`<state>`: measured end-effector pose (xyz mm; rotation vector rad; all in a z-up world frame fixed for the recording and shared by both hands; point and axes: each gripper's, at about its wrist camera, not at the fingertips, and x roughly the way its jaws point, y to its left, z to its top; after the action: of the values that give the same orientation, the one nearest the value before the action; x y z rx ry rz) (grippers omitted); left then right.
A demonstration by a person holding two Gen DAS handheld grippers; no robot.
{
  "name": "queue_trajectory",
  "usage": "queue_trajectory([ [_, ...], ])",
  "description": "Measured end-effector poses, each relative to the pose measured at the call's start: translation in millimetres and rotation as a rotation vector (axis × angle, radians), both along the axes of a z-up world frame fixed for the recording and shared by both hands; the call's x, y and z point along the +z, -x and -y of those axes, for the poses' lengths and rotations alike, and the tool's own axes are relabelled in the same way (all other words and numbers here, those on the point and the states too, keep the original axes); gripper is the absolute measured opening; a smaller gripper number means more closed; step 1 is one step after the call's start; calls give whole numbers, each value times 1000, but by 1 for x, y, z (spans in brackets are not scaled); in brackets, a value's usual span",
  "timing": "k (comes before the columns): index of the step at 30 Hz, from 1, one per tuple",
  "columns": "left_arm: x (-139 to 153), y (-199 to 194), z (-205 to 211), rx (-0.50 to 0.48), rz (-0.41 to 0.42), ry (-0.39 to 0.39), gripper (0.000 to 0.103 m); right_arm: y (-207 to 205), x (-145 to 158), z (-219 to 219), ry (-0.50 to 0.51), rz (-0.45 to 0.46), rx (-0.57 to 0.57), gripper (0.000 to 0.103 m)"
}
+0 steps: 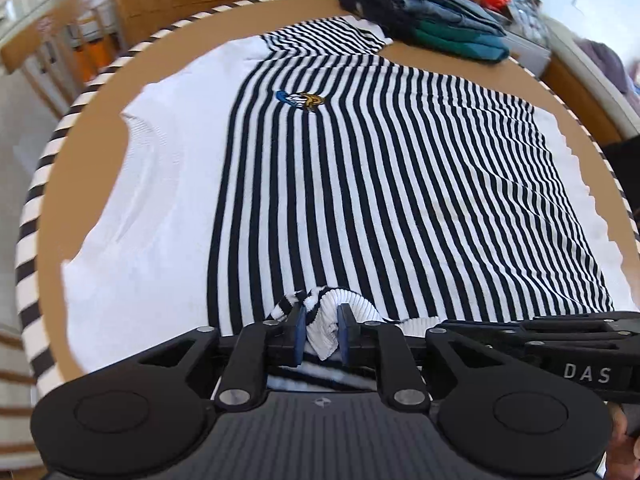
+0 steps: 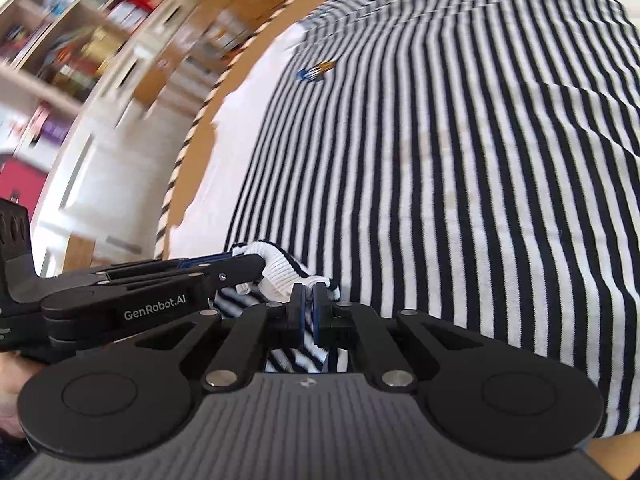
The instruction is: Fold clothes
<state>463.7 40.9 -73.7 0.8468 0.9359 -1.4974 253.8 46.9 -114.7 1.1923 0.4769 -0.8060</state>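
Lying flat on the round table, the striped sweater has both tongs at its near edge. The left gripper loosely holds the white ribbed cuff. The right gripper, just beside it, pinches striped cloth tight, pointing down.

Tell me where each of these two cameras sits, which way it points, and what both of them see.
Left wrist: on the left gripper, angled down across the black-and-white striped sweater toward the stack of folded clothes; the right gripper shows.
Right wrist: on the right gripper, looking down across the sweater toward blurred shelves; the left gripper enters from the left.
Shared: sweater, its embroidered chest logo, round brown table, white ribbed cuff.
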Motion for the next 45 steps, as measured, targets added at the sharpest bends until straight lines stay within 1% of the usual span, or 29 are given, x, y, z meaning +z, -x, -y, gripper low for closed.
queue_trajectory([
  [1,-3,-2,5,-13,-8,-3,25,1,-1,1,-2,-1,-24,6],
  [4,-8,-12,19,-34,-61,-4,29,7,0,2,0,-13,-109,8],
  [5,-7,-17,23,-30,-86,3,29,9,1,2,9,-21,-142,9],
  [6,-3,-27,25,-1,-110,28,34,12,3,2,18,-29,-174,9],
  [7,1,-37,27,29,-134,53,41,11,7,-1,54,-50,-167,12],
  [8,6,-49,26,70,-156,84,45,10,11,-5,91,-72,-160,12],
  [9,11,-59,23,102,-177,114,47,8,15,-8,128,-93,-152,12],
  [10,12,-65,18,103,-195,127,47,7,19,-12,166,-114,-145,12],
  [11,14,-71,13,102,-213,139,47,6,23,-16,203,-135,-137,12],
  [14,1,-63,-2,3,-245,121,45,-22,31,-24,268,-173,35,12],
  [15,-8,-55,-7,-33,-236,112,44,-33,30,-23,275,-193,65,12],
  [17,-26,-37,-12,-84,-178,85,41,-46,21,-21,261,-220,81,12],
  [18,-30,-31,-17,-101,-142,108,38,-48,16,-21,251,-234,74,12],
  [19,-34,-24,-22,-117,-105,133,38,-47,11,-20,233,-247,65,13],
  [20,-36,-19,-23,-131,-72,133,38,-46,6,-19,215,-261,57,15],
  [21,-37,-16,-22,-132,-54,130,38,-42,2,-19,196,-258,49,13],
  [23,-38,-14,-21,-125,-39,116,38,-36,1,-19,188,-225,39,14],
  [25,-37,-11,-16,-115,-31,92,38,-31,5,-17,171,-214,26,15],
  [27,-35,-11,-11,-92,-44,65,39,-31,11,-13,188,-203,15,22],
  [28,-33,-11,-12,-87,-46,55,40,-31,13,-11,197,-198,10,28],
  [29,-35,-10,-8,-78,-40,30,40,-33,11,-10,198,-213,24,28],
  [30,-26,-14,-11,-70,-48,20,41,-34,10,-9,200,-229,39,28],
  [31,-25,-15,-7,-64,-53,0,41,-36,8,-7,202,-245,54,28],
  [32,-21,-15,-4,-61,-53,-17,41,-36,8,-3,188,-243,66,28],
  [34,-14,-15,3,-60,-48,-30,42,-27,15,3,172,-210,44,28],
  [36,-4,-15,17,-75,-30,-16,46,-15,26,10,181,-175,13,28],
  [38,6,-15,35,-91,-24,2,48,-4,40,24,213,-173,-23,28],
  [41,22,-15,70,-118,-12,44,49,11,57,59,257,-161,-91,28],
  [45,44,-8,125,-186,61,133,50,27,75,113,319,-150,-190,28],
])
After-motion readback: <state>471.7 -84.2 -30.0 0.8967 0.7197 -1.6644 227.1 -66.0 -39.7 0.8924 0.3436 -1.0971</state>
